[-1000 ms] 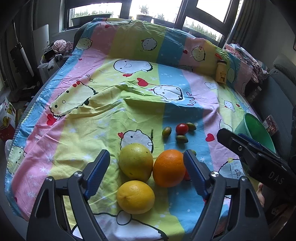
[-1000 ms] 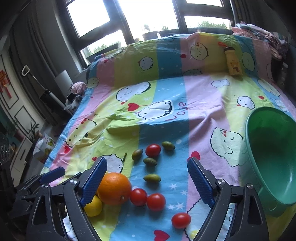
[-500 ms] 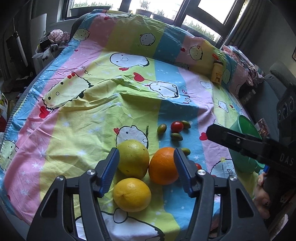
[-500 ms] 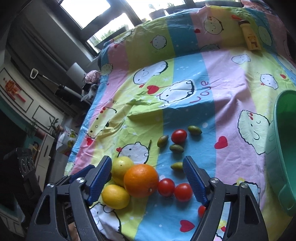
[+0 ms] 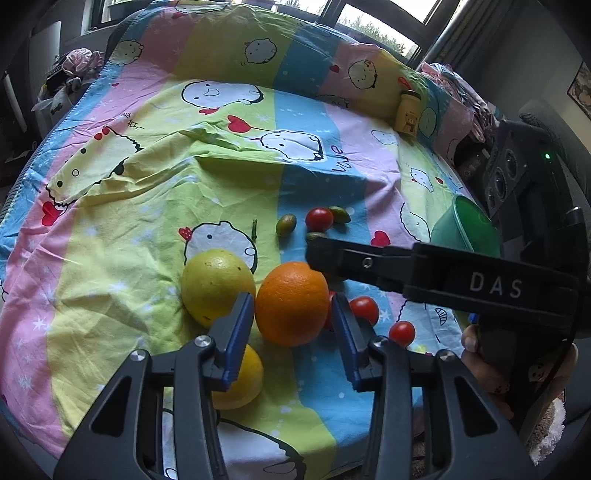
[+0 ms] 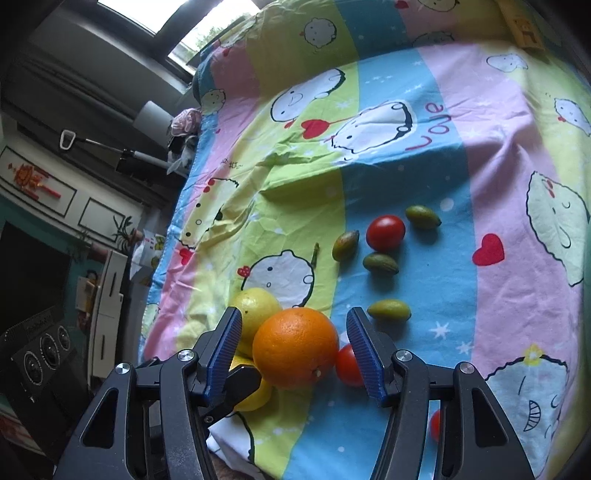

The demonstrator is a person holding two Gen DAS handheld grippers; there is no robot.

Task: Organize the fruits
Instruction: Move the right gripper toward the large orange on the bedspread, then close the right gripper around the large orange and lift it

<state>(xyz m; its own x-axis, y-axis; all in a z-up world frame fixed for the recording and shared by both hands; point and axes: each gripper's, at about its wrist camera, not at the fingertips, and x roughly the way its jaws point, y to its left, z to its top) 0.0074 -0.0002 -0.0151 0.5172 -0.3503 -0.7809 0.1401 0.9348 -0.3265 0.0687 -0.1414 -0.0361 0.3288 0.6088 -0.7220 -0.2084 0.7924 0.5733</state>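
White "DAS" lettering on the right hand-held gripper (image 5: 495, 286); "Love" on bedsheet (image 6: 436, 125).

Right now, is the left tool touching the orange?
Cannot tell. In the left wrist view the left tool straddles the orange, pads close beside it, but neither contact nor a gap shows plainly.

Home bedroom; cartoon-print bedsheet (image 5: 229, 155) over bed, windows (image 5: 369, 18) behind, wall pictures (image 6: 33, 181)

The orange (image 5: 291, 302) is lying on the bedsheet (image 5: 147, 192) between the grapefruit (image 5: 218, 286) on its left and cherry tomatoes (image 5: 364, 309) on its right. The lemon (image 5: 243, 380) is sitting nearer the camera, and the bowl (image 5: 461, 230) is standing well apart at the right edge.
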